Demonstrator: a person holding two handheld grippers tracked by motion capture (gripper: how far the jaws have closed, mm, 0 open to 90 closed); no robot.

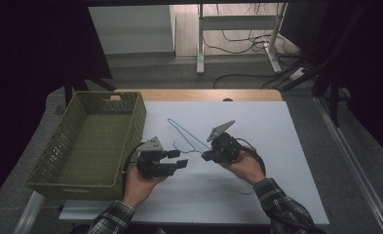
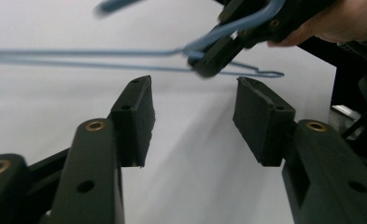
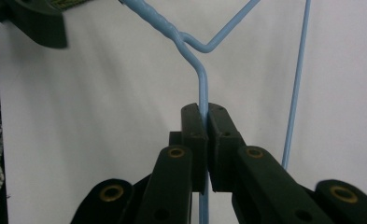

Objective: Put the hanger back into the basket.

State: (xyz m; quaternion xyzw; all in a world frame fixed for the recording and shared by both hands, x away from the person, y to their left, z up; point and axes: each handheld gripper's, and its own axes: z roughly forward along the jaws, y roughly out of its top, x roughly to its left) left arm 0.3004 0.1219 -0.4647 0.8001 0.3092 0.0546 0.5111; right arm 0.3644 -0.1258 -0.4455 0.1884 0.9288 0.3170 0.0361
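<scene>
A light-blue wire hanger point(image 1: 184, 132) is near the middle of the white table cover point(image 1: 267, 136). My right gripper point(image 1: 206, 156) is shut on one of its wires; in the right gripper view the wire point(image 3: 202, 84) runs up from between the pressed pads point(image 3: 203, 121) to the twisted neck. My left gripper point(image 1: 179, 159) is just left of the right one, jaws open with nothing between them point(image 2: 193, 119). In the left gripper view the hanger point(image 2: 78, 59) and the right gripper's tips point(image 2: 209, 60) sit just beyond the left jaws.
An olive-green woven basket point(image 1: 136, 131) stands empty at the table's left side, close to my left hand. A strip of wooden tabletop point(image 1: 199, 95) shows at the far edge. Beyond it are a floor with cables and a white frame's legs.
</scene>
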